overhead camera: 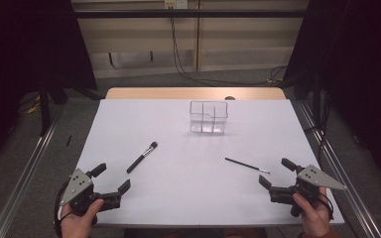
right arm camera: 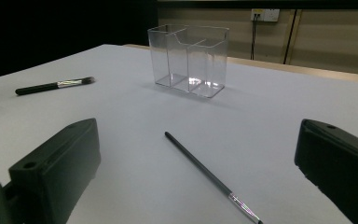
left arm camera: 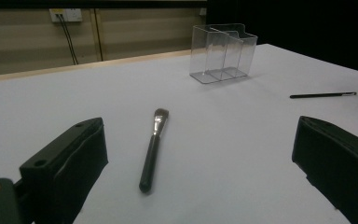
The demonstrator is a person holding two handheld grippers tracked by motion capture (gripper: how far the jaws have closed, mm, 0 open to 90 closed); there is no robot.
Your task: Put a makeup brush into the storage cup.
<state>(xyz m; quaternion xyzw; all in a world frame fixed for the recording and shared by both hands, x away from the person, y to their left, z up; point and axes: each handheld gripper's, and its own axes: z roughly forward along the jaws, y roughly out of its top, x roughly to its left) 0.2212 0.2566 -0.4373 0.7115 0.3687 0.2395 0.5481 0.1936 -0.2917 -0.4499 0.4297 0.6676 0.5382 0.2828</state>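
Between the spread jaws of my left gripper (overhead camera: 113, 179) lies nothing but bare white table (overhead camera: 188, 198); the claw stands wide open and holds nothing. Just ahead of it, a little toward the middle of the table, the thick makeup brush (overhead camera: 142, 156) lies flat, its dark handle end nearest the claw and its bristle head pointing away. In the left gripper view that brush (left arm camera: 152, 149) sits almost centred between the jaws, near but not touching them.

My right gripper (overhead camera: 274, 175) is likewise fully open and empty. Just ahead of its jaws lies the thin brush (overhead camera: 246, 165), its silvery tip end nearest the claw and its dark stem running away toward the table's middle. In the right gripper view it (right arm camera: 209, 175) lies slantwise between the jaws, clear of both.

Farther out from both claws, well apart, the clear organizer (overhead camera: 208, 117) stands upright near the far edge. Its compartments look empty as far as I can tell through the walls.

By my reading the job of getting both brushes into that holder has not begun: neither is picked up, nothing is stowed. Both grasps, lifts and placements are left.
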